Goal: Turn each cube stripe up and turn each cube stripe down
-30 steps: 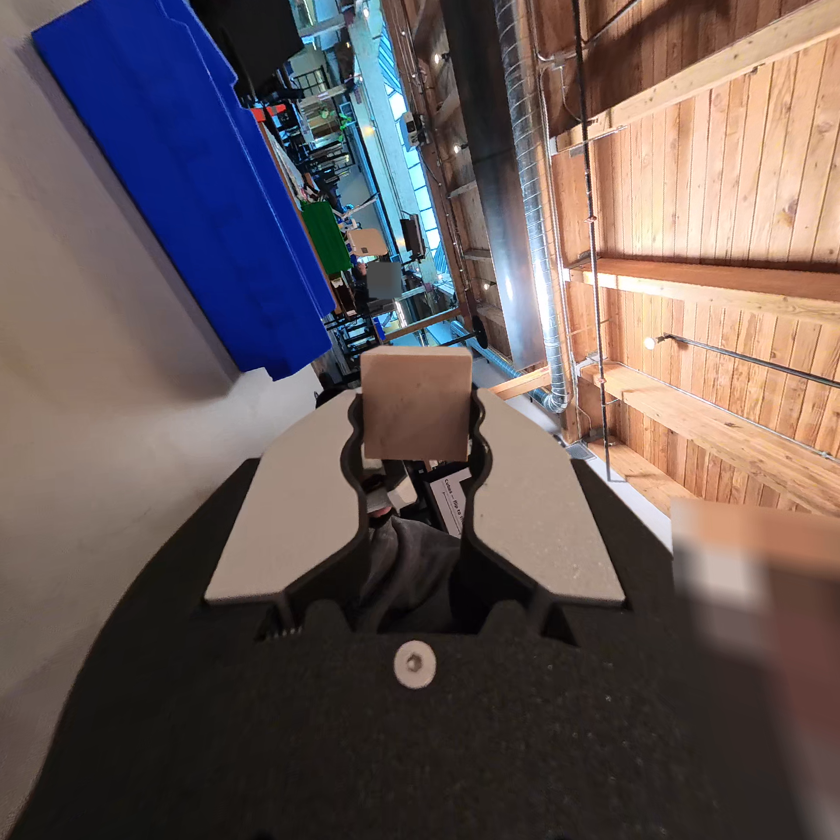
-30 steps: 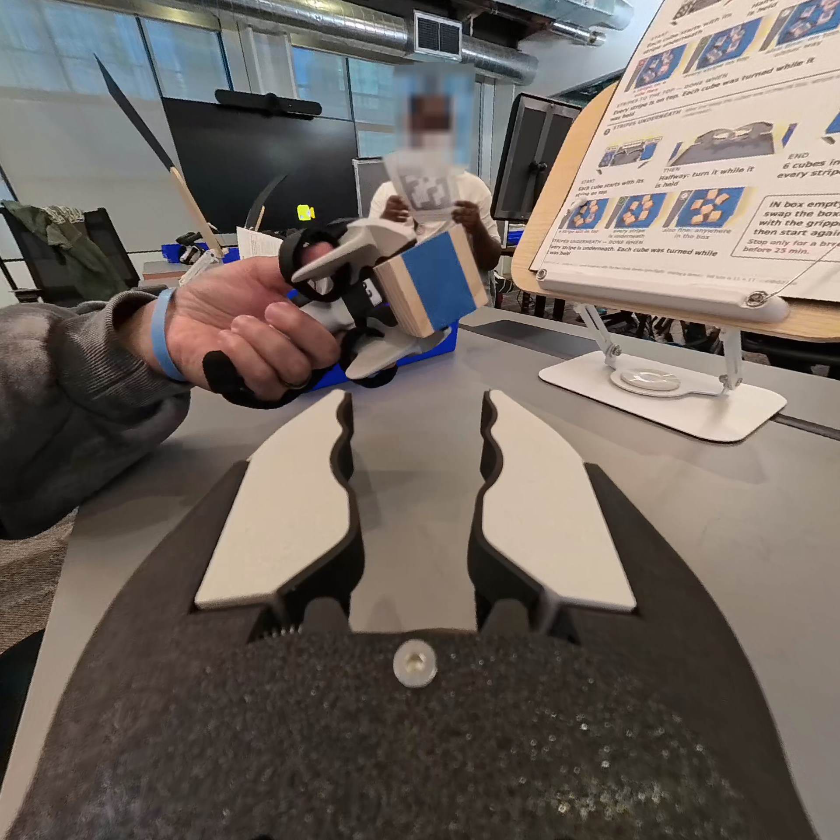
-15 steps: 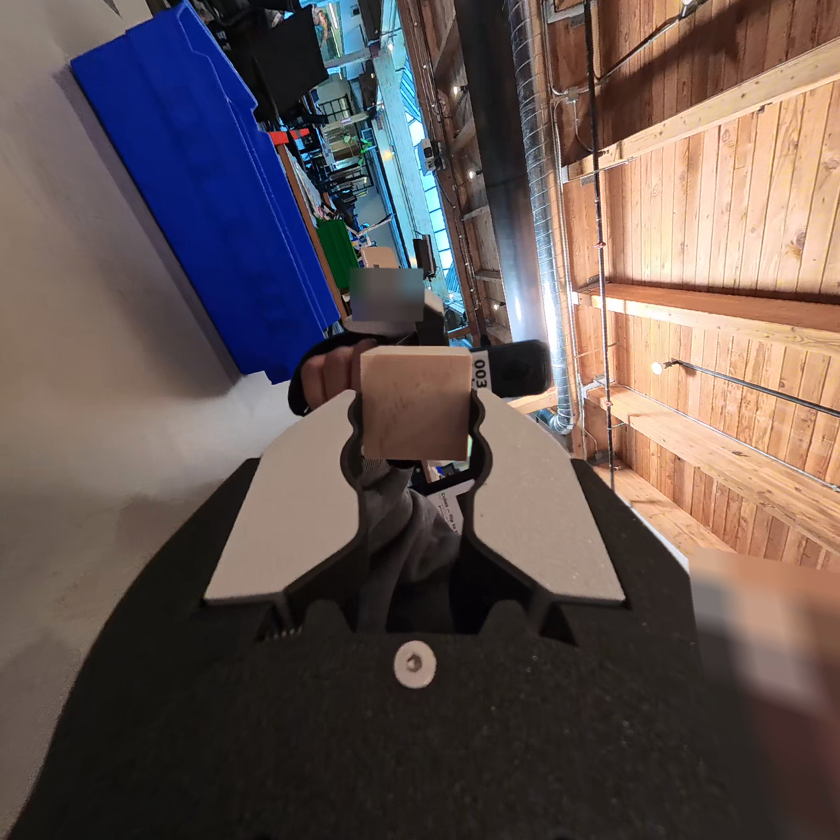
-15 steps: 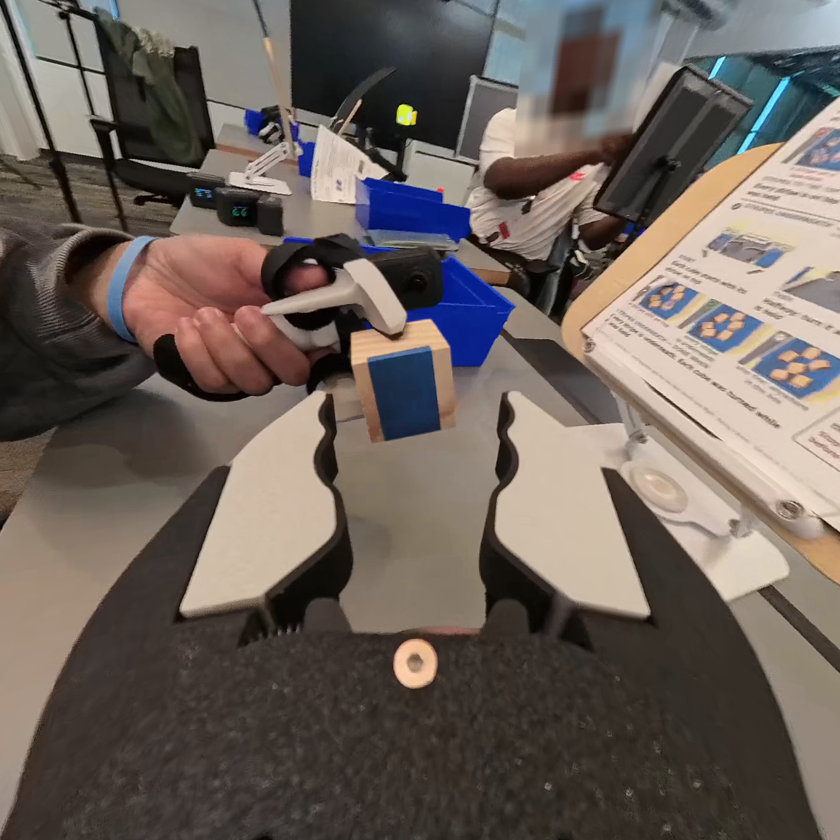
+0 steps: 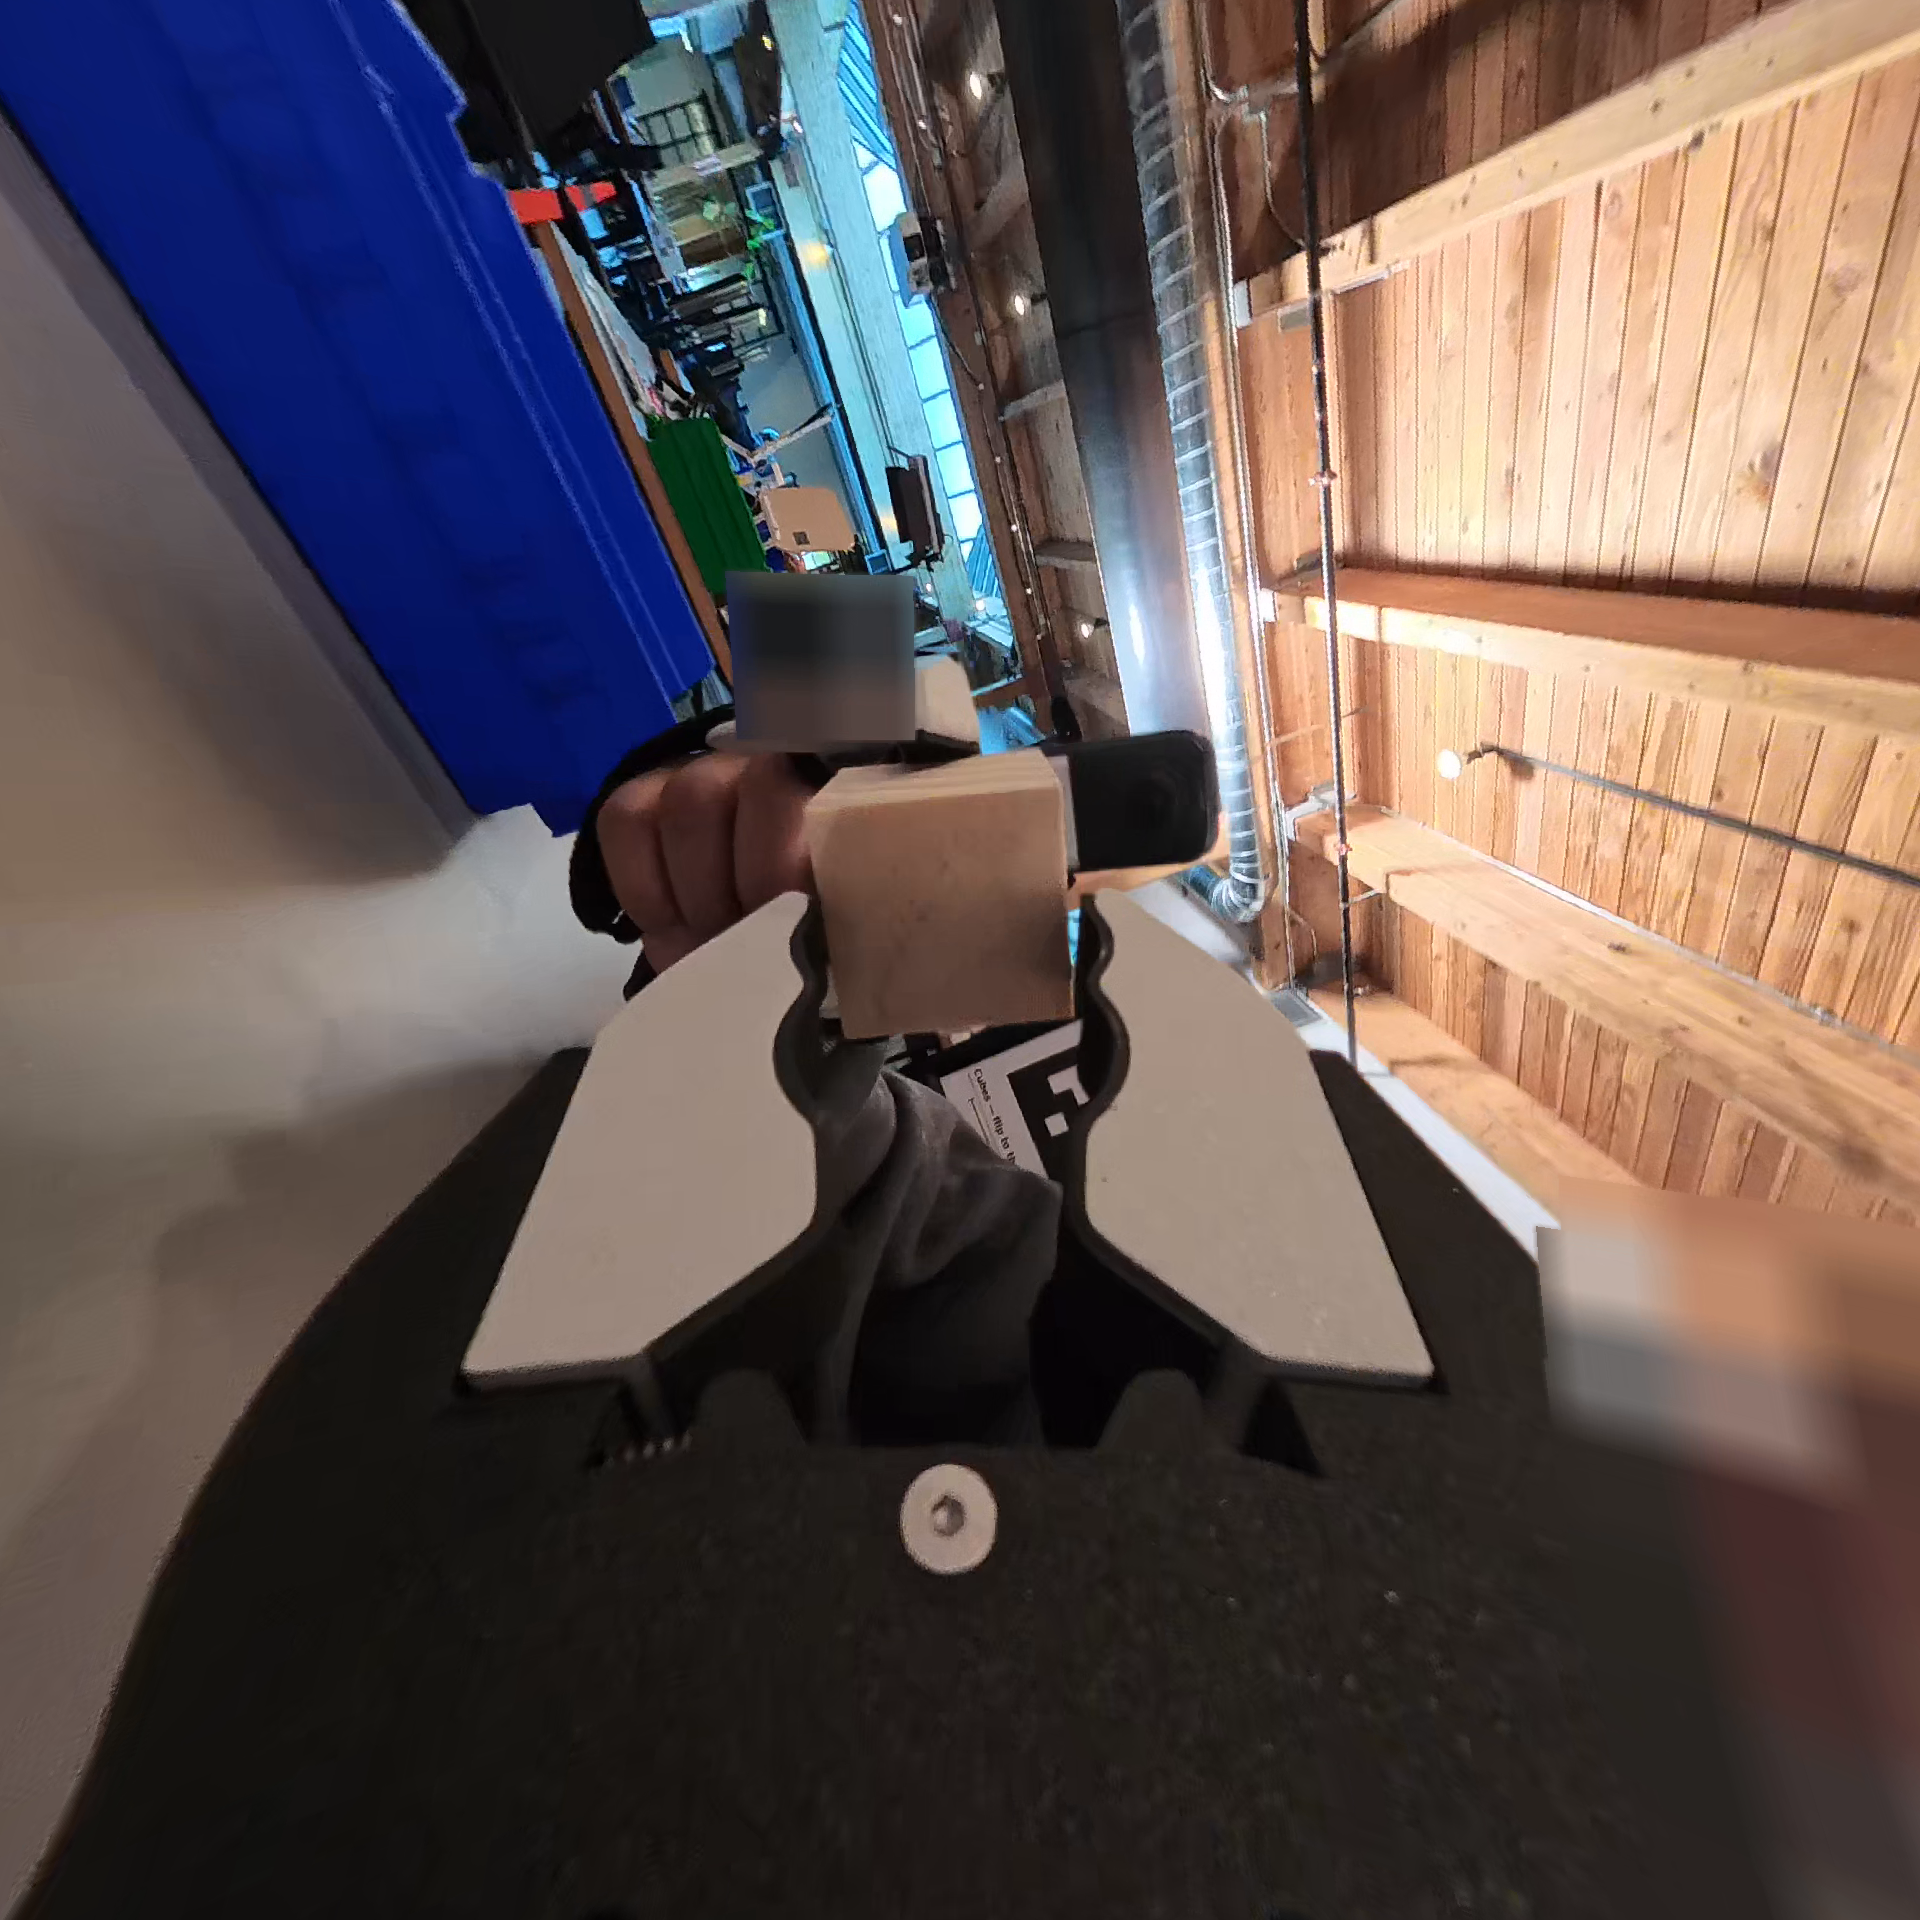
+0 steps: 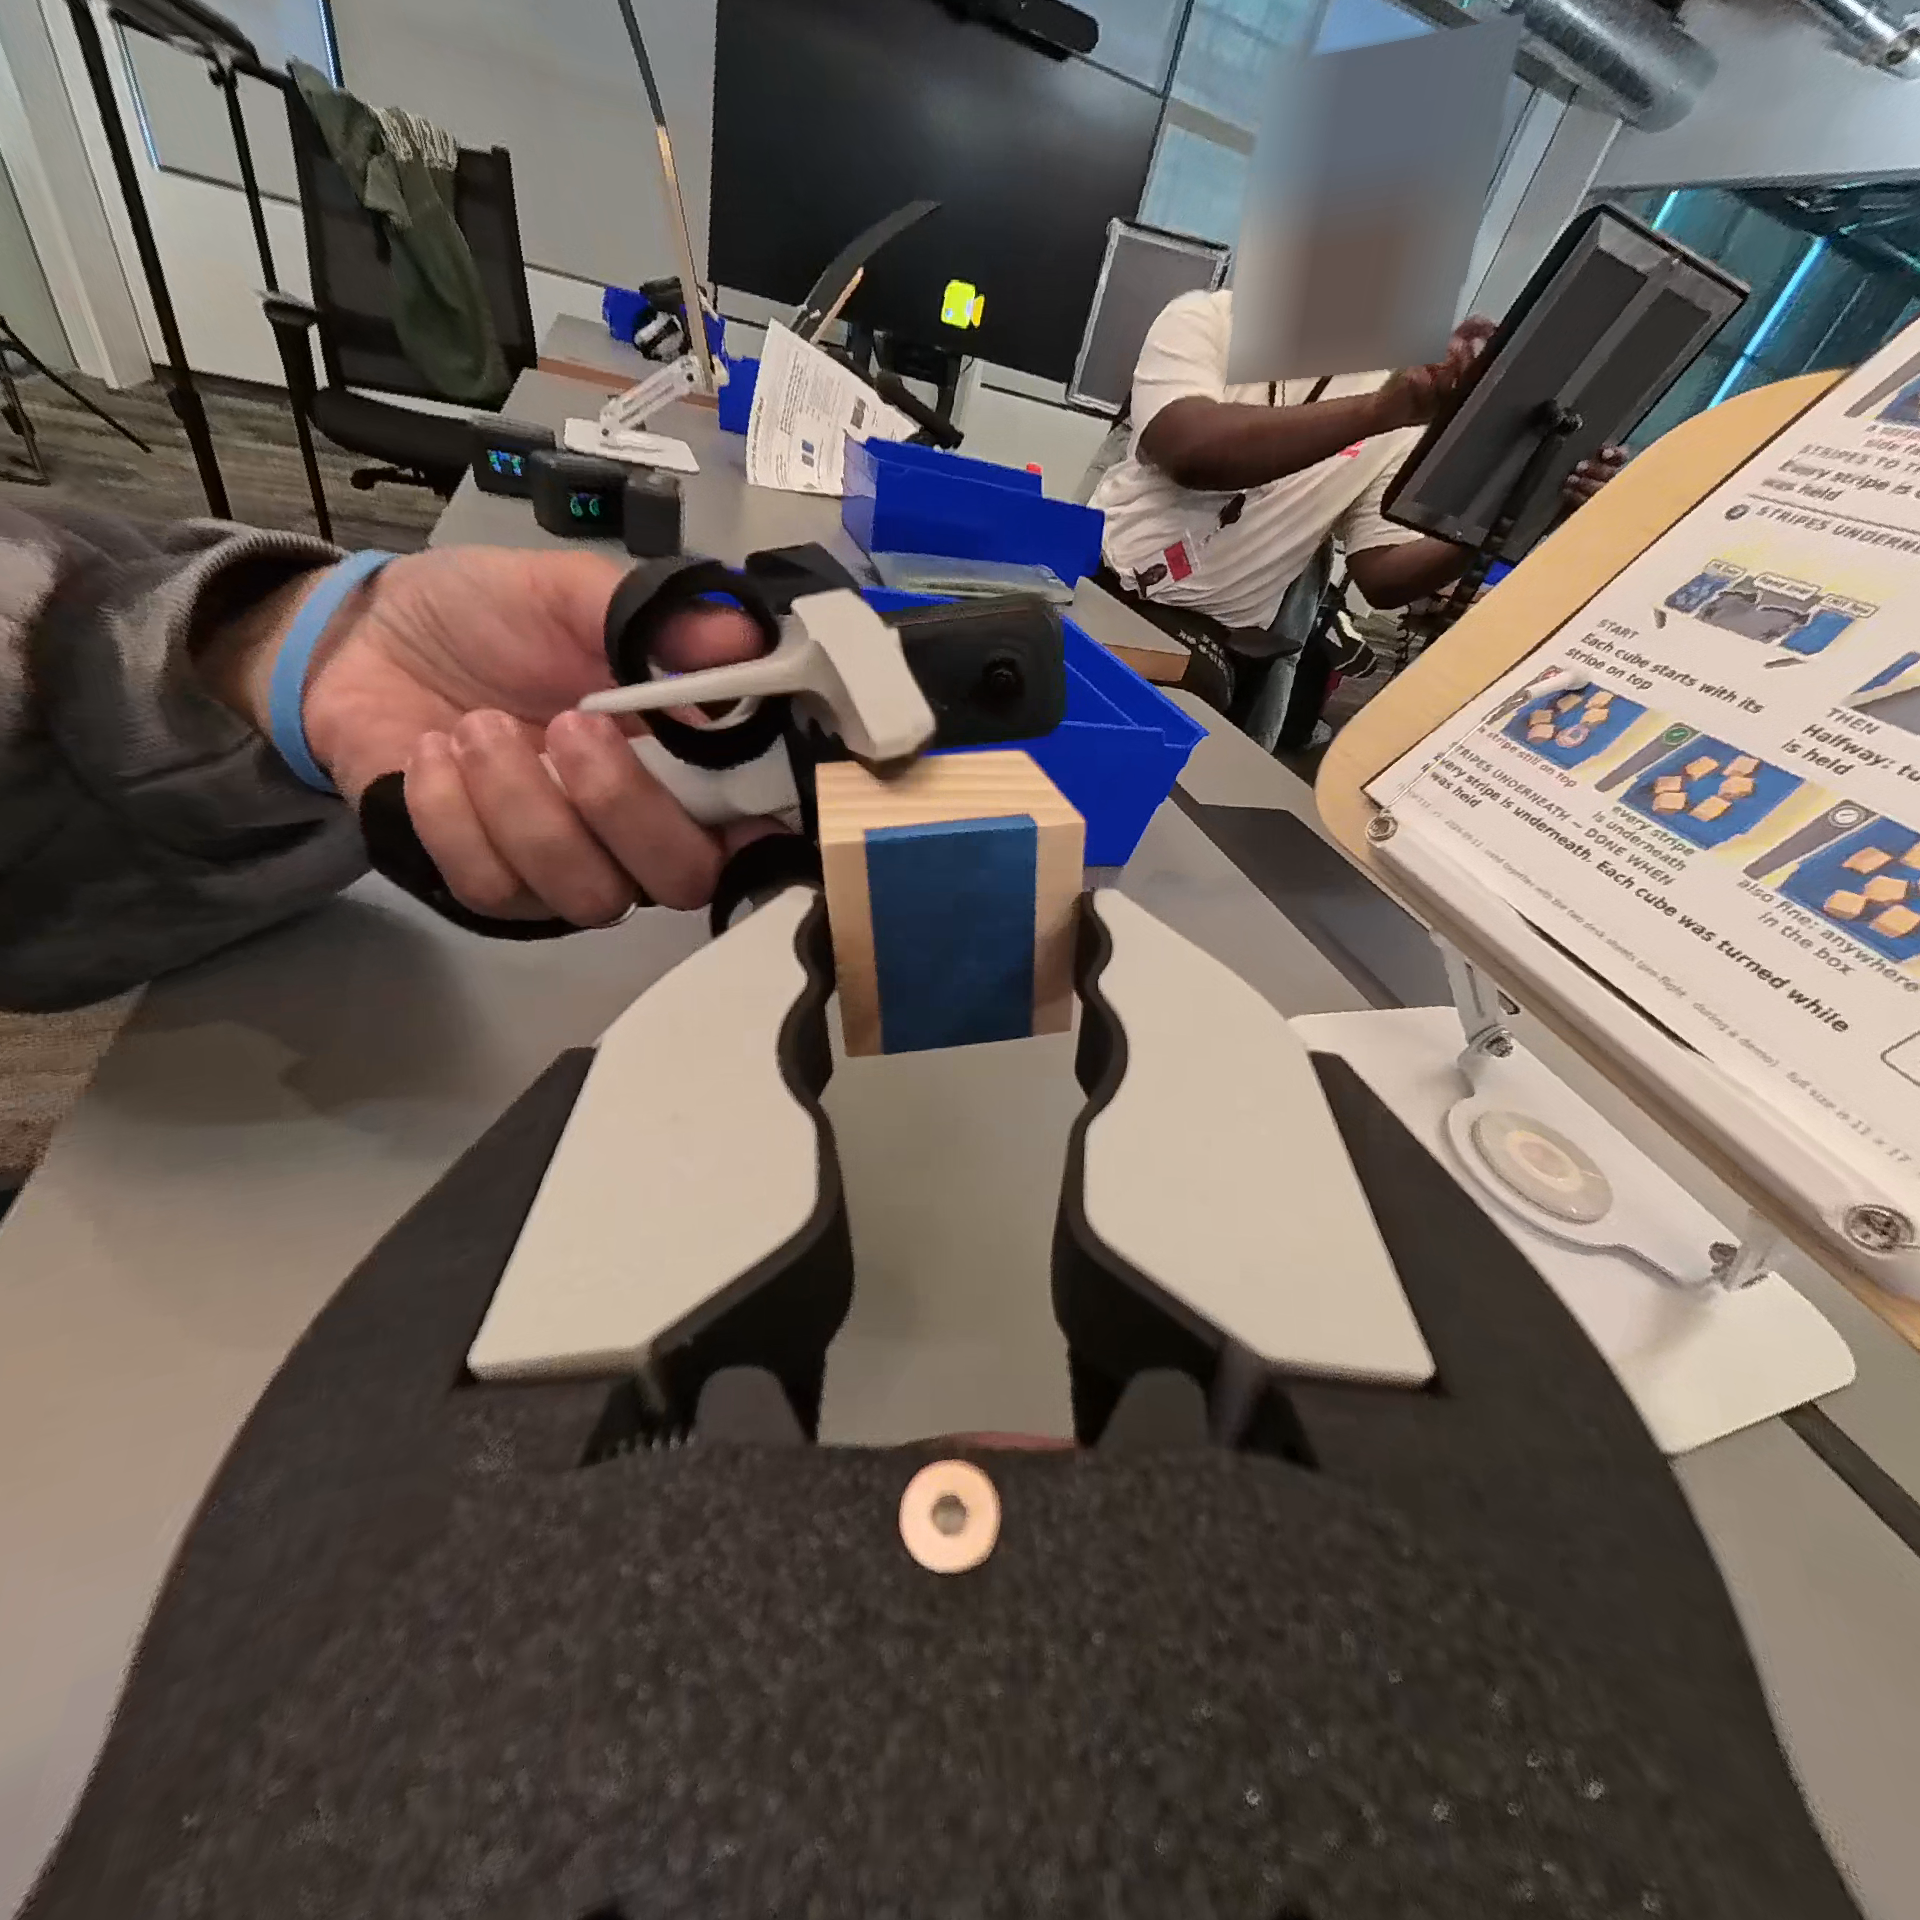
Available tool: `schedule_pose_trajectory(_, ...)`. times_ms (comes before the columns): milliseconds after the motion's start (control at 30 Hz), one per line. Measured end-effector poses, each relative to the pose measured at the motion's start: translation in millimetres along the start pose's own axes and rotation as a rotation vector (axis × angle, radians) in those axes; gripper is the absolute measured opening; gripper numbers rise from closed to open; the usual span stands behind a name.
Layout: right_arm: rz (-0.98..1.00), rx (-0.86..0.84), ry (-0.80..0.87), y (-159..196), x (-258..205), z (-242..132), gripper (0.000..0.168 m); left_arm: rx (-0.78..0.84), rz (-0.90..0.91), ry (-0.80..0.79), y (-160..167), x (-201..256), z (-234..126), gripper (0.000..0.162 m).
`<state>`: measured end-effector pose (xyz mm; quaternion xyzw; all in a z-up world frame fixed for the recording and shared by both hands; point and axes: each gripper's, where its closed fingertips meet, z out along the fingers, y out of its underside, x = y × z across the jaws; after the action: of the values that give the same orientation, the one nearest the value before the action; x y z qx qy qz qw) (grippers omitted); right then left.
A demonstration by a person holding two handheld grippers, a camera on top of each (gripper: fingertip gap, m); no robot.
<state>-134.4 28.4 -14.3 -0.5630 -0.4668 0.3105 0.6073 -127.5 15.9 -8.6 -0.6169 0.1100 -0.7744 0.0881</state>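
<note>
- A wooden cube (image 6: 951, 914) is pinched mid-air above the table (image 6: 260, 1039) by the left hand-held gripper (image 6: 831, 774).
- The right hand-held gripper (image 6: 951, 971) is seemingly closed around it, apparently for a handover turn.

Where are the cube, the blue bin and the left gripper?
cube (image 6: 951, 914), right wrist view, on its blue stripe.
blue bin (image 6: 1127, 774), right wrist view, near wall.
left gripper (image 5: 948, 971), left wrist view, between fingertips.
</note>
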Motion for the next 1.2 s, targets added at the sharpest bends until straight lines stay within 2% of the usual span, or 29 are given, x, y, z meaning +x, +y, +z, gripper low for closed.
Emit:
schedule_pose_trajectory(100, 0.026, 0.015, 0.019, -7.2, 4.8, -9.4, 0.044, -0.005, 0.095, -0.039, 2.1, 3.6, -2.0, 0.061)
schedule_pose_trajectory(200, 0.036, -0.015, 0.064, -10.6, 12.8, -22.6, 0.044, 0.007, 0.319, -0.229, 5.2, -8.9, -14.0, 0.068)
schedule_pose_trajectory(267, 0.042, -0.036, 0.096, -12.8, 18.5, -34.0, 0.044, 0.027, 0.580, -0.462, 7.4, -26.6, -27.9, 0.070)
schedule_pose_trajectory(367, 0.105, -0.097, 0.169, -9.5, 31.4, -51.0, 0.044, 0.074, 1.036, -0.969, 1.1, -58.3, -66.3, 0.072)
schedule_pose_trajectory(433, 0.180, -0.148, 0.233, -4.0, 40.8, -62.5, 0.045, 0.095, 1.211, -1.217, 3.3, -66.3, -87.2, 0.061)
schedule_pose_trajectory(500, 0.237, -0.189, 0.303, -2.6, 49.5, -77.6, 0.045, 0.132, 1.265, -1.246, 8.4, -61.4, -83.2, 0.050)
schedule_pose_trajectory(600, 0.305, -0.258, 0.455, -8.1, 73.1, -115.4, 0.045, 0.116, 1.199, -1.157, 19.1, -54.5, -67.1, 0.052)
schedule_pose_trajectory(767, 0.456, -0.469, 0.771, 1.7, 141.2, -212.2, 0.045, 0.097, 1.153, -1.111, 25.0, -57.2, -62.9, 0.052)
schedule_pose_trajectory(933, 0.664, -0.759, 0.893, 62.2, 185.6, -273.8, 0.045, 0.071, 1.097, -1.075, 27.8, -65.3, -54.6, 0.053)
schedule_pose_trajectory(1200, 0.867, -1.144, 0.910, 170.1, 195.1, -302.2, 0.045, 0.026, 1.079, -1.075, 33.4, -74.6, -50.1, 0.054)
